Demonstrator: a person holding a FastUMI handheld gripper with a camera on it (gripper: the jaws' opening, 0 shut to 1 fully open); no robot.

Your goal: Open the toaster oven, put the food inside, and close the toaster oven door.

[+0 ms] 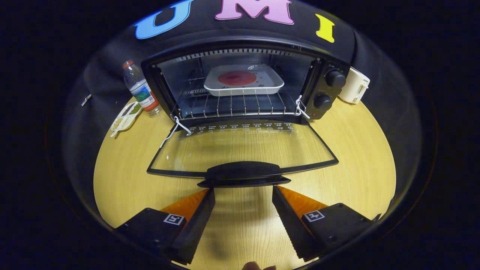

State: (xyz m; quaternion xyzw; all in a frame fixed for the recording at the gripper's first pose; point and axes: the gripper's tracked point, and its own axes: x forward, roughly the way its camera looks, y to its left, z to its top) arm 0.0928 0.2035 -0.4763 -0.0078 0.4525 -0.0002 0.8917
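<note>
A black toaster oven stands at the back of the wooden table with its glass door folded flat down toward me. Inside, on the wire rack, rests a white tray holding a round red piece of food. The door's black handle lies just ahead of my fingertips. My gripper is open, its fingers spread about as wide as the handle, with nothing between them but bare table.
A water bottle and a small white dish of seeds sit to the left of the oven. A white appliance stands to its right. Wooden tabletop lies on both sides of the door.
</note>
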